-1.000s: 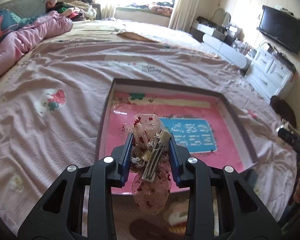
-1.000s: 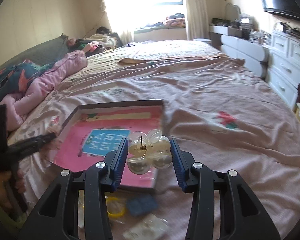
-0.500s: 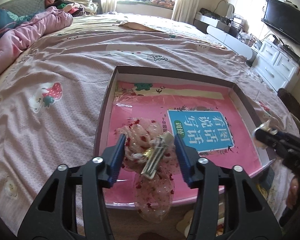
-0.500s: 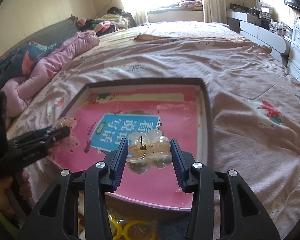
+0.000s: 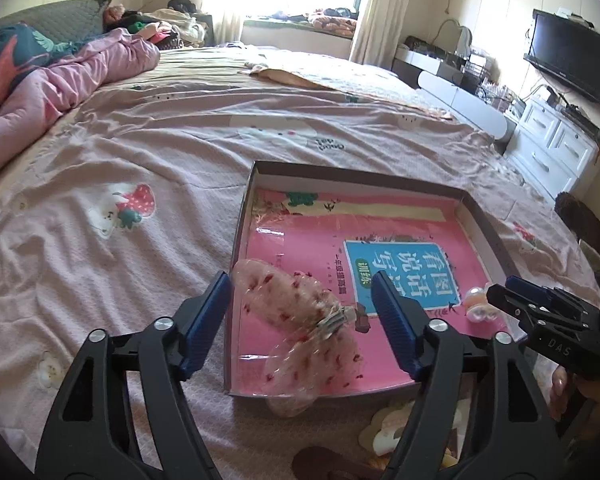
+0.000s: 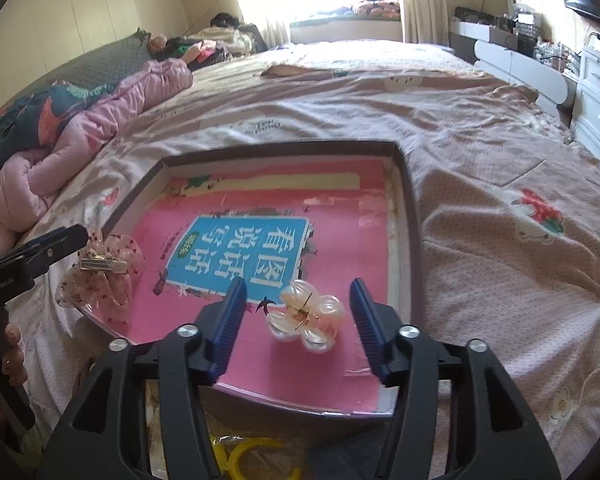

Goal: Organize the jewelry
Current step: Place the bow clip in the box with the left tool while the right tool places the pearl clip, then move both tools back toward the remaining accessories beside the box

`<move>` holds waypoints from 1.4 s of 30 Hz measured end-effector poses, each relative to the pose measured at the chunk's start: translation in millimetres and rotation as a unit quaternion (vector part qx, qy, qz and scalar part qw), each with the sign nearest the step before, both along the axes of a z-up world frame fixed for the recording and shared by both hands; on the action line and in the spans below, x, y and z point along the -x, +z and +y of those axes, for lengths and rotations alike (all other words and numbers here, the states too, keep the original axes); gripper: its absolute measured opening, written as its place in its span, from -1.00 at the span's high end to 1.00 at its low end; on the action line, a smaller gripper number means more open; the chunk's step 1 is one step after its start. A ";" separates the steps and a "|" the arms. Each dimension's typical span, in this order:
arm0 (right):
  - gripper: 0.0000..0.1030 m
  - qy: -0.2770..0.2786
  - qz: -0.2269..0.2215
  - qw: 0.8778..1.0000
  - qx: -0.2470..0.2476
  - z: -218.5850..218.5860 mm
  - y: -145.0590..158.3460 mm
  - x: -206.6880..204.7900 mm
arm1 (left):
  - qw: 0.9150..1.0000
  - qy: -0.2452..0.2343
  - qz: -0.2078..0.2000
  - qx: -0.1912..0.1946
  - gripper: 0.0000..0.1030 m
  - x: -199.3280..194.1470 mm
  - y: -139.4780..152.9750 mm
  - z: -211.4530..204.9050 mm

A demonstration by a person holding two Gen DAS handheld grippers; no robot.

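Note:
A shallow box (image 5: 240, 224) (image 6: 408, 208) with a pink printed floor lies on the bed. A pink mesh bow hair clip (image 5: 304, 320) (image 6: 108, 276) lies over the box's near left edge. My left gripper (image 5: 306, 320) is open around it, jaws apart from it. A clear pearly claw clip (image 6: 308, 316) (image 5: 478, 302) lies on the box floor near the front right corner. My right gripper (image 6: 298, 314) is open around it, not touching.
Yellow rings (image 6: 256, 456) and other small items lie on the bedspread in front of the box. A pink quilt (image 5: 60, 84) is bunched at the far left. White drawers (image 5: 556, 148) and a TV (image 5: 568, 60) stand at the right.
Both grippers carried their clips down to the box and opened. The bow clip dropped onto the box's left edge and the pearly clip now rests on the box floor.

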State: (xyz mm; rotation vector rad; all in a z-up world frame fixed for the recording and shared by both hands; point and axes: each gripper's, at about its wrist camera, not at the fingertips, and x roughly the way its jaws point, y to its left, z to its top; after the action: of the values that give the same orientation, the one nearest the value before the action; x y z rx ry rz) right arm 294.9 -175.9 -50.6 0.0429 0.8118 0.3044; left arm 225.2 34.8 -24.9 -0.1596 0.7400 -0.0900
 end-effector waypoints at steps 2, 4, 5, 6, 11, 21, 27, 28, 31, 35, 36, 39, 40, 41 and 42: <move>-0.12 -0.002 -0.012 1.000 -0.004 -3.5 6.7 4.8 | 1.000 0.002 -0.005 0.002 -0.27 2.8 3.9 0.6; -0.21 -0.005 -0.031 1.000 -0.003 -6.5 15.8 12.9 | 1.000 0.004 -0.014 0.002 -0.35 7.6 9.3 0.7; -0.26 -0.006 -0.038 0.999 -0.003 -7.8 19.4 16.3 | 1.000 0.004 -0.017 0.002 -0.38 9.3 11.3 0.2; -0.34 -0.007 -0.046 0.999 -0.004 -9.1 23.7 19.9 | 1.000 0.004 -0.021 0.003 -0.39 12.3 14.3 0.1; -0.53 -0.011 -0.082 0.997 -0.005 -14.6 45.7 40.1 | 0.999 0.004 -0.032 0.006 -0.47 23.4 23.3 -0.7; -0.72 -0.028 -0.145 0.989 -0.013 -29.4 81.0 82.6 | 0.998 0.005 -0.066 0.001 -0.62 55.4 42.3 -2.4; -0.74 -0.035 -0.173 0.984 -0.026 -40.1 96.2 105.9 | 0.996 0.013 -0.090 -0.005 -0.74 72.6 53.1 -0.4; -0.74 -0.037 -0.179 0.983 -0.026 -40.5 99.3 110.7 | 0.995 0.014 -0.094 -0.006 -0.74 75.1 54.7 -0.5; -0.78 -0.034 -0.192 0.981 -0.019 -41.0 104.2 122.4 | 0.995 0.016 -0.103 -0.006 -0.74 82.9 58.1 0.2; -0.79 -0.024 -0.197 0.980 -0.009 -38.2 104.3 135.5 | 0.994 0.016 -0.104 -0.004 -0.76 92.7 56.7 -0.9; -0.79 -0.021 -0.196 0.980 -0.007 -37.4 103.2 138.3 | 0.994 0.016 -0.104 -0.004 -0.76 95.8 56.0 -1.1; -0.79 -0.014 -0.190 0.982 -0.002 -35.0 99.0 145.8 | 0.995 0.013 -0.103 -0.008 -0.76 103.8 52.8 -2.7; -0.79 -0.012 -0.188 0.982 -0.002 -34.6 97.8 147.1 | 0.995 0.011 -0.101 -0.010 -0.76 105.9 51.2 -3.8; -0.79 -0.009 -0.184 0.983 0.000 -33.6 95.6 149.8 | 0.995 0.009 -0.101 -0.012 -0.76 107.2 49.8 -3.8; -0.79 -0.008 -0.182 0.983 0.002 -32.9 94.3 151.3 | 0.995 0.008 -0.099 -0.017 -0.76 109.5 47.2 -4.5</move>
State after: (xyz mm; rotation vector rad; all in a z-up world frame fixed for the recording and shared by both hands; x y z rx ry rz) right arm 143.6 -208.8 43.7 -0.0102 0.4490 0.2859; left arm 115.7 30.3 22.3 -0.1221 0.5431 -0.0772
